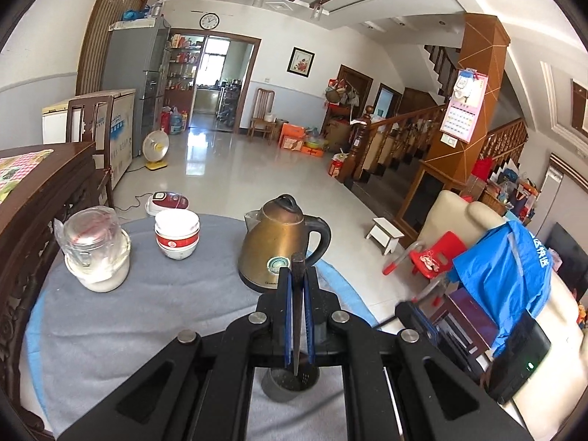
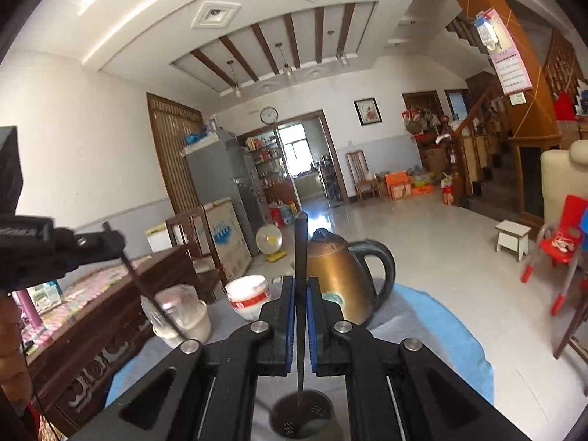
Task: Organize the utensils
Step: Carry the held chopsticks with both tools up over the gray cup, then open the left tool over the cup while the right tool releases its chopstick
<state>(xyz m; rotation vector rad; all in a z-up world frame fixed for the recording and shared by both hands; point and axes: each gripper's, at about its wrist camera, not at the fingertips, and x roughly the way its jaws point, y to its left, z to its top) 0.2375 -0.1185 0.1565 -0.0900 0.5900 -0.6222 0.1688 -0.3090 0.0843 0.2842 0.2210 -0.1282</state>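
My left gripper point(image 1: 297, 275) is shut on a dark chopstick point(image 1: 297, 316) held upright, its tip down in a grey perforated utensil holder point(image 1: 290, 382) on the table. My right gripper point(image 2: 300, 286) is shut on another dark chopstick point(image 2: 300, 294), also upright, its tip over the same holder point(image 2: 301, 417). The left gripper point(image 2: 106, 239) with its chopstick point(image 2: 147, 290) also shows at the left in the right wrist view.
On the grey cloth point(image 1: 147, 316) stand a brass kettle point(image 1: 279, 246), stacked white-and-red bowls point(image 1: 177, 235) and a glass jar on a white cup point(image 1: 96, 253). A dark carved wooden cabinet point(image 1: 40, 198) borders the left. A cream chair with blue cloth point(image 1: 503, 275) is right.
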